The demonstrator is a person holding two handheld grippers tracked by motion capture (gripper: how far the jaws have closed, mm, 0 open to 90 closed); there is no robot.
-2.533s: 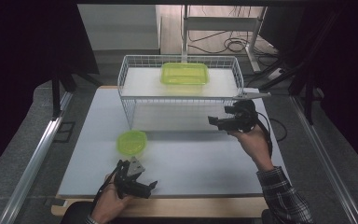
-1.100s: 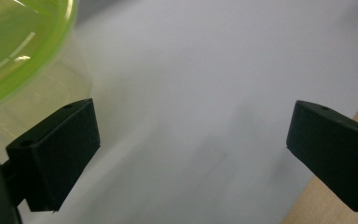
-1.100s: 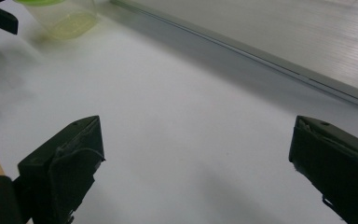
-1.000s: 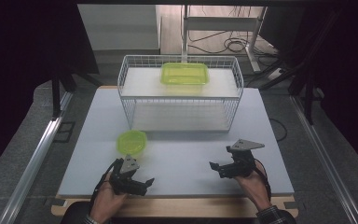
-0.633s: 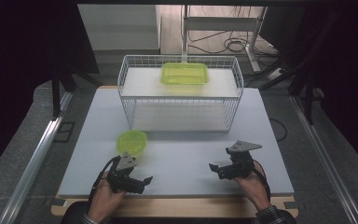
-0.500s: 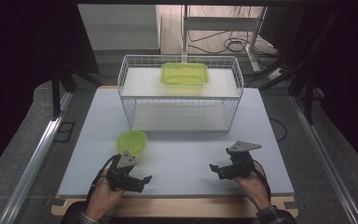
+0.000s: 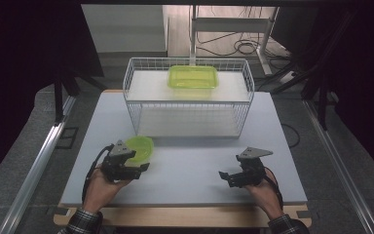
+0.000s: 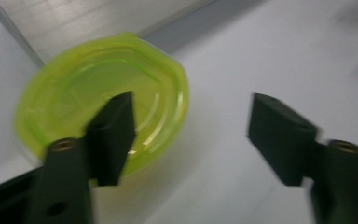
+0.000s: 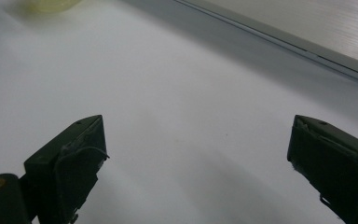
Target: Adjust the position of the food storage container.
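At the lower left of the high view, the left gripper [image 7: 135, 167] hovered at the near edge of the small green bowl [image 7: 140, 147]. Its jaws had just been closing, yet they were not clamped: in the left gripper view one jaw hung over the bowl's rim, the other over bare table [image 7: 190, 161]. At the lower right, the right gripper [image 7: 227, 177] sat spread wide, grasping nothing.

a white table [image 7: 190, 165] carries a wire rack [image 7: 190, 100] and a green bowl [image 7: 141, 147].
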